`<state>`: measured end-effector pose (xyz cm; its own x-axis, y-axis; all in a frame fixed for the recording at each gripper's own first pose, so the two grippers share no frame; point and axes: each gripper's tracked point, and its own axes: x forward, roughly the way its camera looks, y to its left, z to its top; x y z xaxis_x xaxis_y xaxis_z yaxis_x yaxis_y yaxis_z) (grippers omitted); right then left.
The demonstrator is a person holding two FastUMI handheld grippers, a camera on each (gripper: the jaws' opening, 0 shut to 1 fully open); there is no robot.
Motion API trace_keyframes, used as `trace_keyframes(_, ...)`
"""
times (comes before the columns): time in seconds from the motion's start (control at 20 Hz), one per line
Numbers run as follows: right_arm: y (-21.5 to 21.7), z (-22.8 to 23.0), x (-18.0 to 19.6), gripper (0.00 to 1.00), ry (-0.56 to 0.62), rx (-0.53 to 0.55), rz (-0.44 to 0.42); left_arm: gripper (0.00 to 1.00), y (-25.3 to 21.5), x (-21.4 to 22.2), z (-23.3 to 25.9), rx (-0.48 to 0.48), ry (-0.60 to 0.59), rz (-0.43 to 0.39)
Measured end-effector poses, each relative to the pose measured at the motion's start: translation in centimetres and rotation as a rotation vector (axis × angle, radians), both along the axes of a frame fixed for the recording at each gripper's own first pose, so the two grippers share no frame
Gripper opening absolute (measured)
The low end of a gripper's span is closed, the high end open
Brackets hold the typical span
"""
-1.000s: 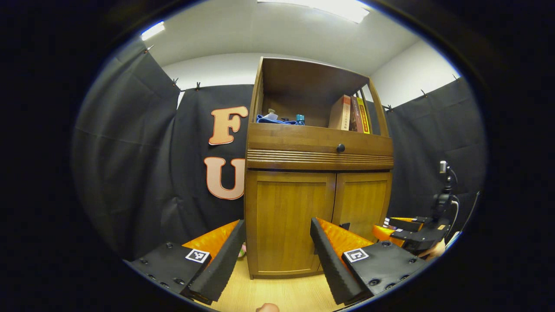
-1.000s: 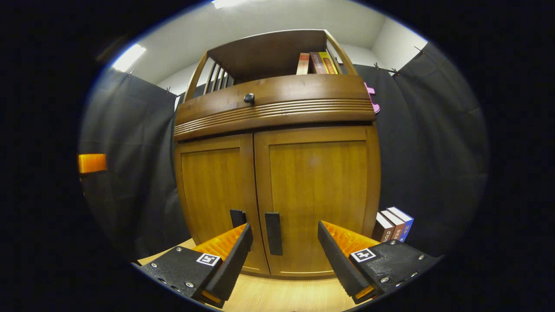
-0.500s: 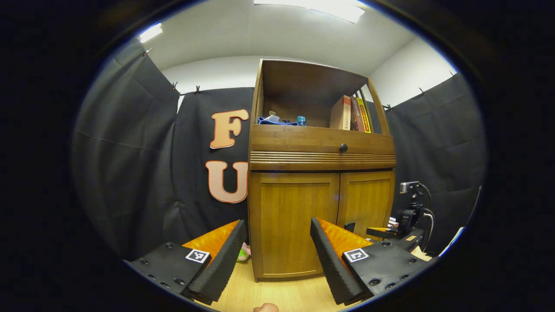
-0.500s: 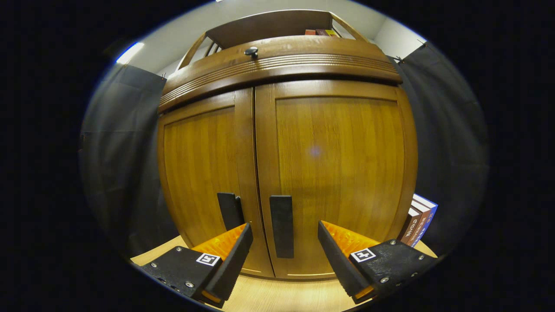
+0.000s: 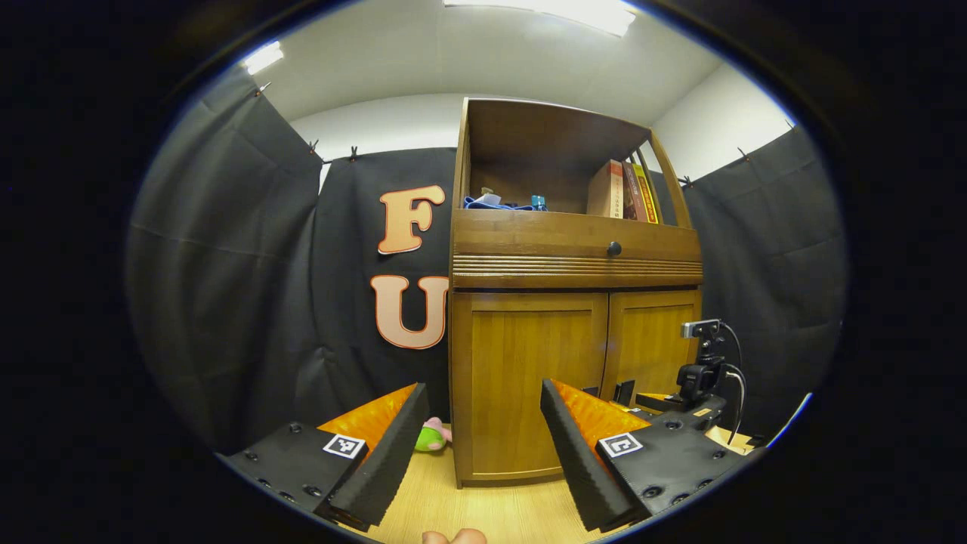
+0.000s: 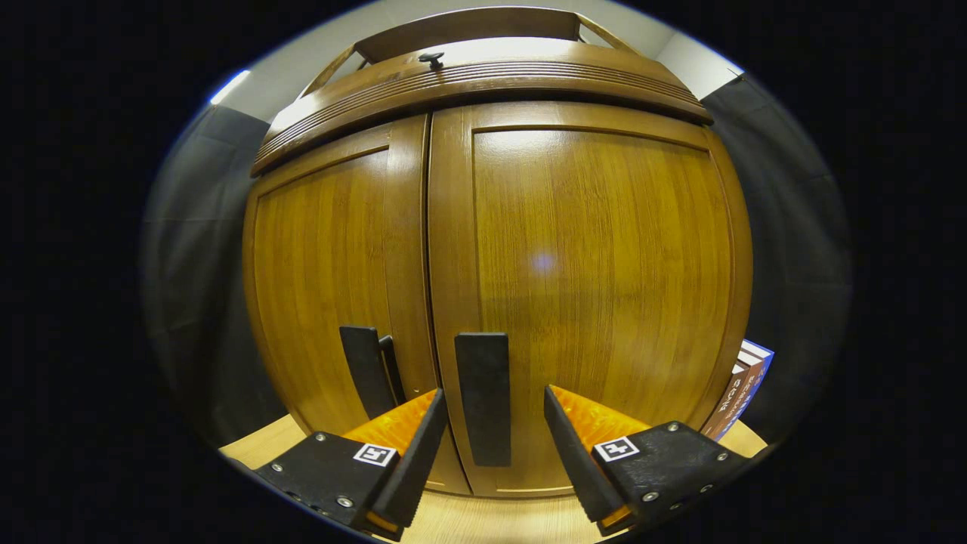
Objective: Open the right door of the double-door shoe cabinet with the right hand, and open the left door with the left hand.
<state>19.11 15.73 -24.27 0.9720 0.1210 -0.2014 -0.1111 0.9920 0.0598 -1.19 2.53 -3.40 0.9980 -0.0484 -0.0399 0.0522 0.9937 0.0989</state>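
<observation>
A brown wooden shoe cabinet [image 5: 574, 264] stands against the black cloth, both lower doors closed. In the right gripper view the right door [image 6: 597, 287] looms close, and its dark upright handle [image 6: 483, 397] sits between the fingers of my right gripper [image 6: 489, 415], which is open and not pressing on it. The left door [image 6: 325, 279] carries its own dark handle [image 6: 363, 370] just left of that. My left gripper [image 5: 480, 412] is open, well back from the cabinet and facing the left door [image 5: 529, 378]. The right gripper [image 5: 680, 400] appears low at the cabinet's right door in the left gripper view.
The cabinet's open top shelf holds books [image 5: 627, 193] and small items [image 5: 502, 202]. A drawer knob [image 5: 613, 248] sits above the doors. More books [image 6: 744, 389] stand on the floor right of the cabinet. A small green and pink toy [image 5: 432, 436] lies at the cabinet's left foot.
My right gripper has moved in toward the right door until its handle lies between the fingers. The left gripper has shifted slightly, with the cabinet sliding right in its view.
</observation>
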Motion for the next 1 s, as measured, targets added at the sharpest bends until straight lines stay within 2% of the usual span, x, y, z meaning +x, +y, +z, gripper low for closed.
trace_keyframes(0.05,-0.1,0.1,0.3,0.87,-0.008,-0.005,-0.005,0.95,0.0,-0.1,0.0,0.004,-0.002,0.003)
trace_keyframes(0.1,-0.1,0.0,0.5,0.85,-0.01,-0.007,-0.005,0.95,0.0,-0.2,0.0,0.007,0.0,0.005)
trace_keyframes(0.15,0.0,0.0,0.6,0.7,-0.01,-0.004,-0.004,0.95,-0.1,-0.2,-0.1,0.008,0.001,0.005)
trace_keyframes(0.2,0.1,-0.1,0.8,0.68,-0.01,0.001,-0.002,0.95,-0.1,-0.3,-0.1,0.011,0.003,0.003)
trace_keyframes(0.25,0.1,-0.2,1.0,0.51,-0.009,0.003,0.002,0.95,-0.3,-0.3,-0.2,0.012,0.003,0.002)
trace_keyframes(0.3,0.3,-0.3,1.0,0.68,-0.007,0.007,0.01,0.95,-0.4,-0.3,-0.1,0.014,0.002,0.001)
trace_keyframes(0.35,0.5,-0.4,1.0,0.42,-0.002,0.011,0.015,0.95,-0.5,-0.5,-0.1,0.017,-0.001,0.0)
trace_keyframes(0.4,0.6,-0.5,1.0,0.6,0.0,0.017,0.018,0.95,-0.5,-0.7,0.0,0.02,-0.005,0.003)
trace_keyframes(0.45,0.7,-0.5,1.0,0.54,0.004,0.021,0.019,0.95,-0.5,-0.8,0.1,0.026,-0.011,0.01)
trace_keyframes(0.5,0.6,-0.7,1.0,0.42,0.011,0.03,0.017,0.95,-0.3,-0.8,0.1,0.032,-0.015,0.019)
trace_keyframes(0.55,0.5,-0.7,1.0,0.48,0.014,0.047,0.01,0.95,-0.4,-0.9,-0.2,0.038,-0.013,0.024)
trace_keyframes(0.6,0.6,-0.8,1.0,0.48,0.021,0.056,0.009,0.95,-0.4,-1.1,-0.3,0.041,-0.009,0.025)
trace_keyframes(0.65,0.6,-0.7,0.9,0.36,0.02,0.054,0.013,0.95,-0.4,-1.3,-0.4,0.041,-0.004,0.026)
trace_keyframes(0.7,0.6,-0.7,0.6,0.36,0.019,0.045,0.018,0.95,-0.5,-1.4,-0.5,0.041,-0.002,0.029)
trace_keyframes(0.75,0.5,-0.7,0.2,0.44,0.015,0.041,0.022,0.95,-0.4,-1.5,-0.5,0.041,-0.004,0.034)
trace_keyframes(0.8,0.4,-0.6,-0.3,0.34,0.01,0.047,0.024,0.95,-0.3,-1.7,-0.3,0.045,-0.008,0.04)
trace_keyframes(0.95,0.2,-0.3,-2.2,0.33,0.006,0.05,0.056,0.95,-0.2,-1.6,-0.1,0.057,-0.028,0.048)
trace_keyframes(1.0,0.1,-0.2,-2.8,0.23,0.007,0.047,0.065,0.95,-0.2,-1.6,-0.1,0.053,-0.029,0.05)
